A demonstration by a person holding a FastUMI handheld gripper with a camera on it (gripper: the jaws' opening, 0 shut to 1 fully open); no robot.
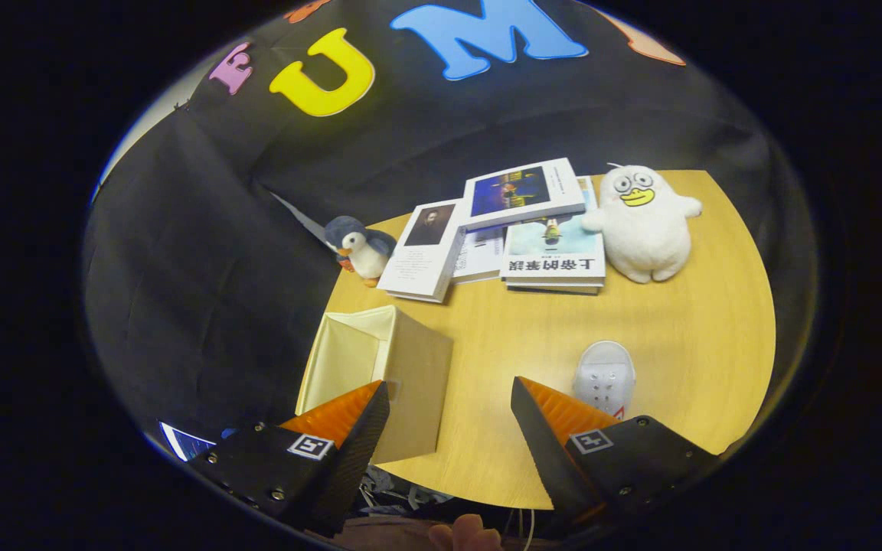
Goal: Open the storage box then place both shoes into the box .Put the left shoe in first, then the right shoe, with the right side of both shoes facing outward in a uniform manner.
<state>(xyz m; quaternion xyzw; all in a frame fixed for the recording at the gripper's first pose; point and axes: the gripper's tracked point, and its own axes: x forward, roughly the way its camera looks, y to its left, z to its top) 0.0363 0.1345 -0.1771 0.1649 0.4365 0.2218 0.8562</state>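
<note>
My gripper [449,413] hangs above the near edge of the wooden table [678,321], open, nothing between its fingers. The storage box [403,375], beige with a pale lining, stands open on the table's left side, just ahead of and partly behind the left finger [349,417]. One white shoe [604,376] lies on the table with its toe pointing away, just beyond the right finger [556,417], which hides its heel. The inside of the box that I can see looks bare.
Several books [517,229] lie stacked at the back of the table. A small penguin plush [360,246] stands to their left and a white duck plush [646,222] to their right. A hand [464,532] shows below the fingers.
</note>
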